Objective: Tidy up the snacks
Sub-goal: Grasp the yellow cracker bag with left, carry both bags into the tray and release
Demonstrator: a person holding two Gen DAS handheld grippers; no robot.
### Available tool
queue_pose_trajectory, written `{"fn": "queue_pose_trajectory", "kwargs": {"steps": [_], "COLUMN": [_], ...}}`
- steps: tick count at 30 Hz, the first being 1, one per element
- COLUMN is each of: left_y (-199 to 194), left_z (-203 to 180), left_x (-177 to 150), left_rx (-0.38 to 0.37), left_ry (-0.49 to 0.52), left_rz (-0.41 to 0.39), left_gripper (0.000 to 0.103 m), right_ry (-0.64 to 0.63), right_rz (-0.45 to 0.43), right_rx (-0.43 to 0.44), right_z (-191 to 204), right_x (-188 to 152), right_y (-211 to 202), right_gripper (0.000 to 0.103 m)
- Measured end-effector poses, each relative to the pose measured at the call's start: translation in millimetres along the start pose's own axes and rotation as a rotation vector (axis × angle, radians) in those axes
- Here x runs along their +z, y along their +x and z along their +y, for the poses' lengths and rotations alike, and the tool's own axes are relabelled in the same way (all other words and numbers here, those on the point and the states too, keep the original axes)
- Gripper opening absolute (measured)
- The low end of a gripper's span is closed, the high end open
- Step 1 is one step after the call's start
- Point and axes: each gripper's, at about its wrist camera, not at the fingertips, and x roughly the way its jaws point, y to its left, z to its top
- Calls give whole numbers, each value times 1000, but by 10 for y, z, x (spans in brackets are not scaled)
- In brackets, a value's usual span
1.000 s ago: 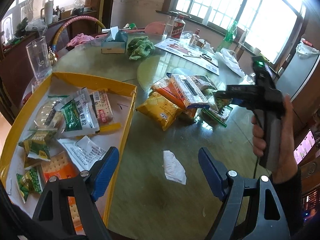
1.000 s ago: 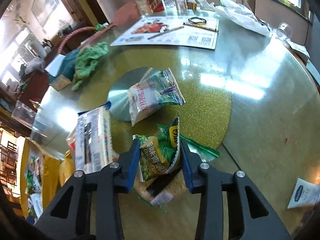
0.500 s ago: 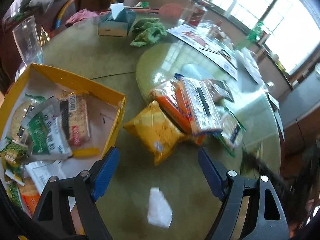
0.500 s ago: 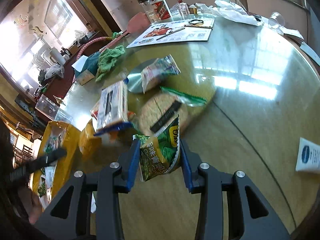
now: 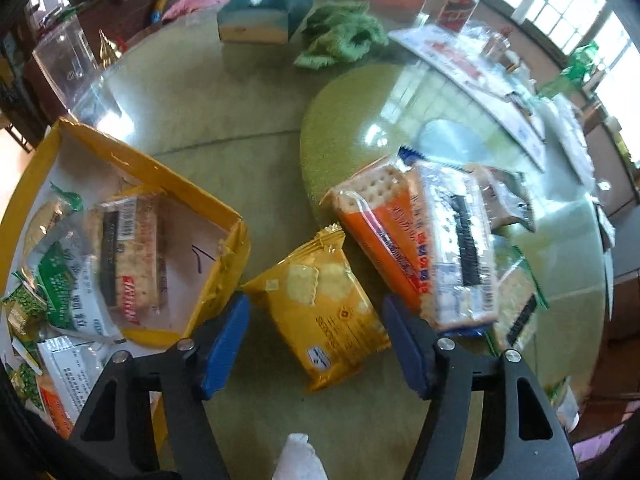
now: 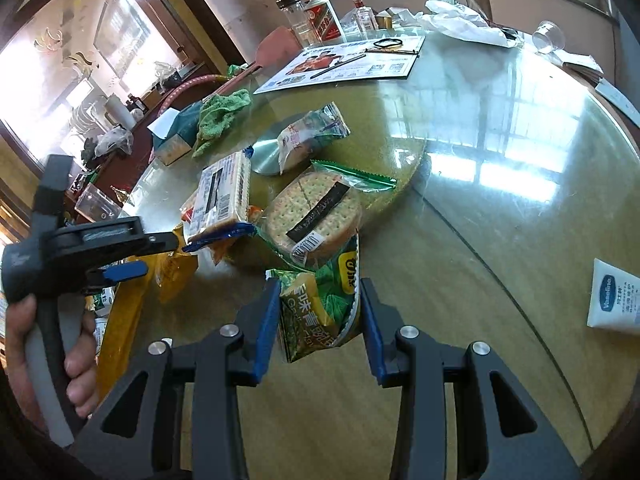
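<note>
My left gripper (image 5: 316, 344) points down at a yellow cracker packet (image 5: 320, 312) lying on the glass table. Its jaws are closing, one blue pad on each side of the packet, neither clearly pressing it. Left of it stands the yellow tray (image 5: 160, 168), holding several snack packets. Behind the yellow packet lie an orange cracker packet (image 5: 384, 228) and a clear cracker packet (image 5: 460, 248). My right gripper (image 6: 320, 320) is shut on a green snack packet (image 6: 320, 308), held just short of a round cracker packet (image 6: 316, 212) and a white-green packet (image 6: 308, 136).
A tissue box (image 5: 260, 20), green cloth (image 5: 344, 36) and clear glass (image 5: 68, 64) stand at the back. Bottles (image 6: 320, 16) and a flyer (image 6: 348, 60) are far across. A white sachet (image 6: 612, 296) lies right. A paper scrap (image 5: 296, 456) lies near me.
My left gripper moved from beside the tray to over the yellow packet, dropped lower, and its jaws narrowed. The right gripper drew back from the pile with the green packet in it.
</note>
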Motion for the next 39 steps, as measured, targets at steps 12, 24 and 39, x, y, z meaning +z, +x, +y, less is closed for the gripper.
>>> {"fn": "queue_pose_trajectory", "kwargs": {"steps": [12,24,39], "left_y": [-179,-1246,-1555], "left_z": [26,592,2151], "left_x": [-478,-1138,-1474], "left_rx": [-19,-247,-100], "left_ry": [147,172,43], "left_rz": [-33,-200,-260], "left_gripper": [44,43,43], "right_ry": [-4,-135,-515], "right_rz": [1,-29,131], "right_rx": [11,138,329], "right_z": [16,639,2432], "right_x": [-123,-439,-1153], "right_y": [-65,-403,-86], "right_gripper": [40,40,40]}}
